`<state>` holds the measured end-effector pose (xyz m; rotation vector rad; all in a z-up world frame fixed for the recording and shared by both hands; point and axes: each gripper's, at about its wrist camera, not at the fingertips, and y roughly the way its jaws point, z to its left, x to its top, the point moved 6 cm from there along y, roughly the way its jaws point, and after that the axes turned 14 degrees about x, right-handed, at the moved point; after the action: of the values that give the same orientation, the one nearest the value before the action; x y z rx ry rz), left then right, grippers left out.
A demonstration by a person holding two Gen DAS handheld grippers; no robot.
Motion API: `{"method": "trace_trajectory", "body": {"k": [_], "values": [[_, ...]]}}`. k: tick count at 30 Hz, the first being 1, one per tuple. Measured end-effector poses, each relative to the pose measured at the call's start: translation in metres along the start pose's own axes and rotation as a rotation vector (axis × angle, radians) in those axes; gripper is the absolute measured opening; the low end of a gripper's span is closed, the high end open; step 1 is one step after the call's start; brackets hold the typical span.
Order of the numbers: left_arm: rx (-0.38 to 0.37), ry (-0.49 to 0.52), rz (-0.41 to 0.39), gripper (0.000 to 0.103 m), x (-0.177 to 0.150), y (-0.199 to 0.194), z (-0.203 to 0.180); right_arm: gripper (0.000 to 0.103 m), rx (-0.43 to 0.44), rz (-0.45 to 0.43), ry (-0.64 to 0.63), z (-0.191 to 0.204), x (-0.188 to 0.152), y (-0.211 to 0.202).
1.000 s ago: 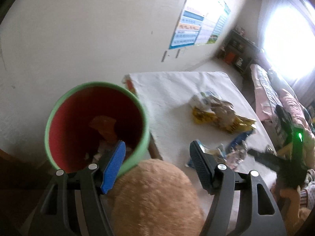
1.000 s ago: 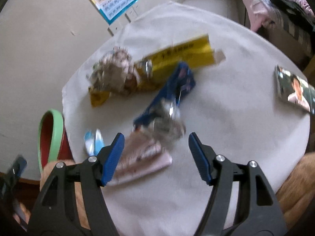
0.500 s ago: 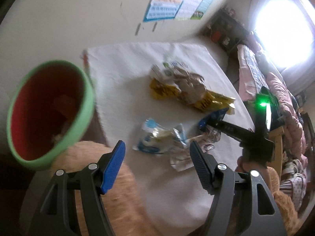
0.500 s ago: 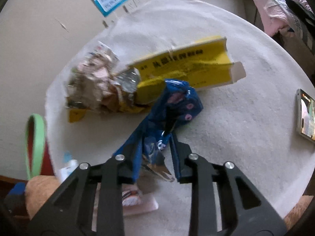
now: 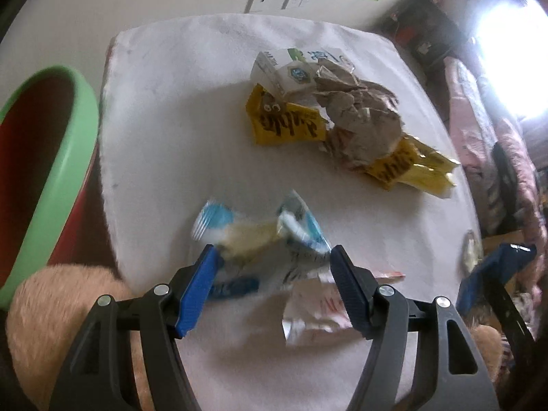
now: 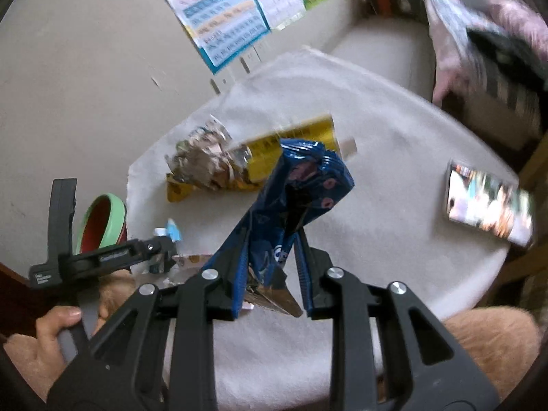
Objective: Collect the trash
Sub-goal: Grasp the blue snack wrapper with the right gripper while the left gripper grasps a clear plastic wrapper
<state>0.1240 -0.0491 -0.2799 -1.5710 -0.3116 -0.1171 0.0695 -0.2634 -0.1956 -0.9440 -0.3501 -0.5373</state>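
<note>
Here the blue snack wrapper [image 6: 301,188] is clamped between the fingers of the right gripper [image 6: 272,274], standing up above the white-covered table [image 6: 394,239]. Beyond it, on the far left of the table, lie a yellow box [image 6: 294,144] and crumpled brown paper [image 5: 359,116] over a yellow wrapper [image 5: 284,126]. The left gripper [image 5: 272,281] points down at the near edge with its fingers apart, a light blue and white wrapper [image 5: 253,229] lying between them, untouched as far as the blur shows. A green-rimmed red bin [image 5: 65,157] stands left of the table; a phone [image 6: 489,205] lies at the right.
</note>
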Motion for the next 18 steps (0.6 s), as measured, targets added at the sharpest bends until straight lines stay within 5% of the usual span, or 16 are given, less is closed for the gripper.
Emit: {"method": "trace_trajectory", "body": {"k": [6,11,14,18], "values": [[0.094,0.147,-0.087,0.064,0.005,-0.002,-0.017,0.026,0.004,0.03,-0.034,0.004,-0.004,0.018],[0.08,0.183,-0.104,0.043,0.004,-0.007,-0.018,0.026,-0.01,0.049,-0.052,0.004,-0.008,0.028],[0.061,0.209,-0.126,0.022,0.004,-0.016,-0.019,0.026,-0.015,0.052,-0.062,0.005,-0.01,0.03],[0.06,0.213,-0.185,0.015,0.005,-0.035,-0.014,0.026,-0.007,0.052,-0.066,0.008,-0.009,0.033]]}}
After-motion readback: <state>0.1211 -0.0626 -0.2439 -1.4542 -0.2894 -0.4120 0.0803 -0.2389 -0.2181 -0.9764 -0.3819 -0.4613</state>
